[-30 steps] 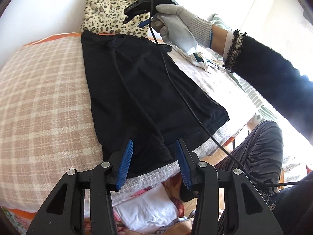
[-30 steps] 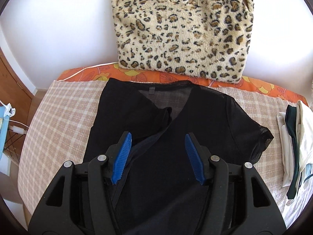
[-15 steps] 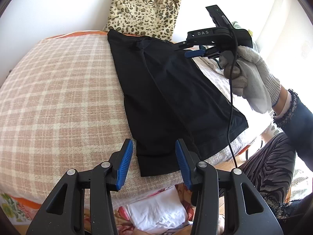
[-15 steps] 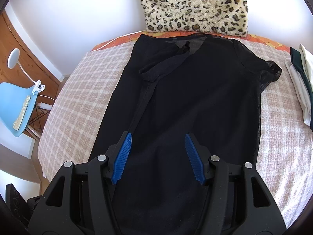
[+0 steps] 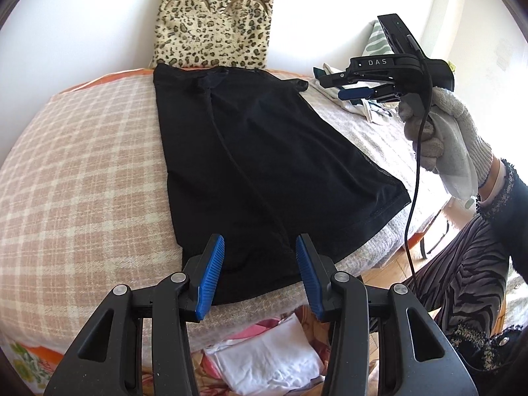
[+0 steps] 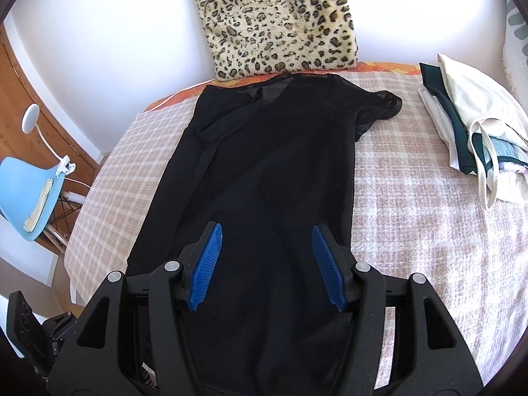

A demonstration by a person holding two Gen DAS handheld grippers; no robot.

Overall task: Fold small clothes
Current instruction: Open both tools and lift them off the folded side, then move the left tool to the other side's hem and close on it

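So the black top point(image 6: 270, 171) is laid out flat and lengthwise on the bed point(image 6: 412, 217), on that pink and cream checked blanket, neckline up against the leopard-print cushion point(image 6: 280, 19) at the wall and hem at the near edge. One sleeve is folded in across the chest, the other sticks out to the side toward a little stack of folded clothes point(image 6: 475, 132) sitting well apart from it on the blanket. The right hand-held gripper point(image 6: 265, 265) hangs over the lower part of the top, angled down at it, blue pads spread apart with nothing pinched between them, just black fabric showing in the gap below. From the left wrist view you can see that same gripper point(image 5: 343, 87) from the side, up in the air in a gloved hand point(image 5: 442, 138) with a cable dangling off it, off the far edge of the top and clear of the cloth. The left hand-held gripper point(image 5: 259, 274) is parked over the hem corner at the bed's near edge, its pads also standing partly apart and gripping nothing; can't tell whether the tips actually touch the fabric. There's some white cloth point(image 5: 274, 359) down below the bed edge.
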